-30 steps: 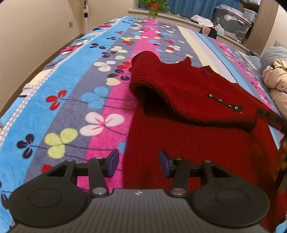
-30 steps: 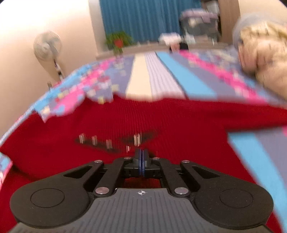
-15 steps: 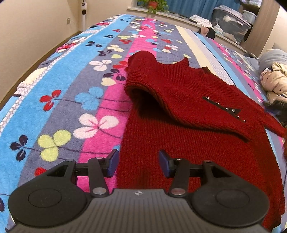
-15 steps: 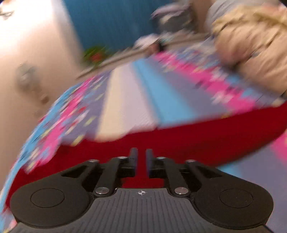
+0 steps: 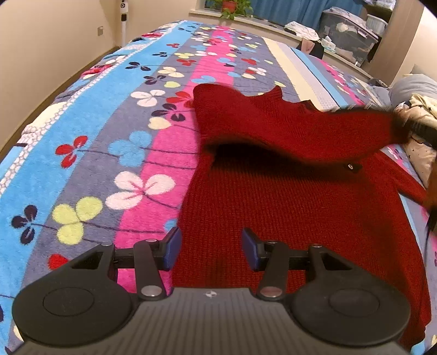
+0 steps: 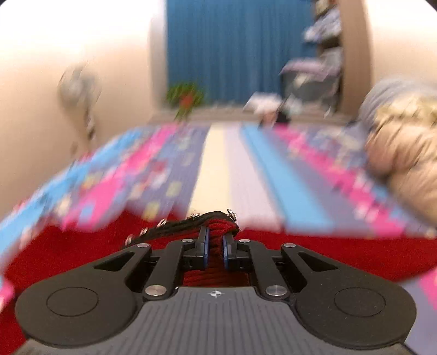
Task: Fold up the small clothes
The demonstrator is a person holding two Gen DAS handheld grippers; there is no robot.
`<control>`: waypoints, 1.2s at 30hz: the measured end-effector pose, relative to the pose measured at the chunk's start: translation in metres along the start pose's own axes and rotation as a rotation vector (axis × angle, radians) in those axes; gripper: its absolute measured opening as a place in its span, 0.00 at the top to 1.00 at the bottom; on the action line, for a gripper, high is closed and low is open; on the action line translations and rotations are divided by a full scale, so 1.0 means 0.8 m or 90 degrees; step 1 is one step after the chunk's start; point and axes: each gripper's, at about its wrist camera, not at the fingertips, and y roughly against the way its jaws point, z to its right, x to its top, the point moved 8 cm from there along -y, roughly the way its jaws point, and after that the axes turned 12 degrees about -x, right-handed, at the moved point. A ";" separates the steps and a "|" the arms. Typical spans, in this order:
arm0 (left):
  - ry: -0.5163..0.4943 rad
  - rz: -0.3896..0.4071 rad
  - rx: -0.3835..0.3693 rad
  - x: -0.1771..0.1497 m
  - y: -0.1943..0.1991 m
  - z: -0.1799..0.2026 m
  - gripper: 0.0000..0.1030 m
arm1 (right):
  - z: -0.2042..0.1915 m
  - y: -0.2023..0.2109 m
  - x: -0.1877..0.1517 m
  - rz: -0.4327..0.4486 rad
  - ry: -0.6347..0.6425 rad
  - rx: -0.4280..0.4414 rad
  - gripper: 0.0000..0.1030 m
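Note:
A dark red knitted sweater lies on the flowered bedspread, its upper part folded over and lifted toward the right. My left gripper hovers open above the sweater's lower left edge with nothing between its pads. My right gripper is closing on a bunched fold of the red sweater, which carries a black trim with metal studs; the pads press on the knit. In the left wrist view the right gripper shows blurred at the far right edge, holding up the fold.
A beige padded garment and a grey pillow lie at the bed's right side. Behind the bed are a sill with a potted plant, storage bins and blue curtains. A fan stands by the left wall.
The right gripper let go, opened a little, then shut on the sweater's studded fold and lifted it up. The folded top layer now hangs raised to the right. The left gripper stayed put.

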 end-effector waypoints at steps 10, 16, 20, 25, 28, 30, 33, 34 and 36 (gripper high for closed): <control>0.006 0.003 -0.009 0.004 -0.001 0.002 0.48 | 0.105 -0.077 0.000 -0.089 0.000 -0.212 0.79; -0.020 -0.006 0.001 -0.001 -0.008 0.009 0.47 | 0.021 -0.069 -0.063 -0.112 0.043 -0.016 0.77; -0.015 -0.008 0.010 -0.002 -0.010 0.003 0.47 | 0.028 -0.097 -0.103 -0.223 0.033 0.009 0.77; -0.026 -0.013 0.016 -0.004 -0.015 0.005 0.47 | 0.112 -0.074 -0.066 -0.165 -0.058 -0.033 0.71; -0.040 -0.017 0.024 -0.007 -0.018 0.006 0.47 | 0.203 -0.066 -0.054 -0.115 -0.109 -0.099 0.63; -0.043 -0.019 0.032 -0.008 -0.020 0.004 0.47 | 0.268 -0.064 -0.069 -0.103 -0.158 -0.146 0.59; -0.043 -0.019 0.047 -0.008 -0.023 -0.002 0.47 | 0.342 -0.078 -0.099 -0.132 -0.235 -0.206 0.59; -0.041 -0.017 0.053 -0.007 -0.023 -0.005 0.47 | 0.360 -0.084 -0.106 -0.143 -0.255 -0.223 0.59; -0.036 -0.016 0.064 -0.006 -0.024 -0.010 0.47 | 0.389 -0.101 -0.119 -0.161 -0.311 -0.249 0.52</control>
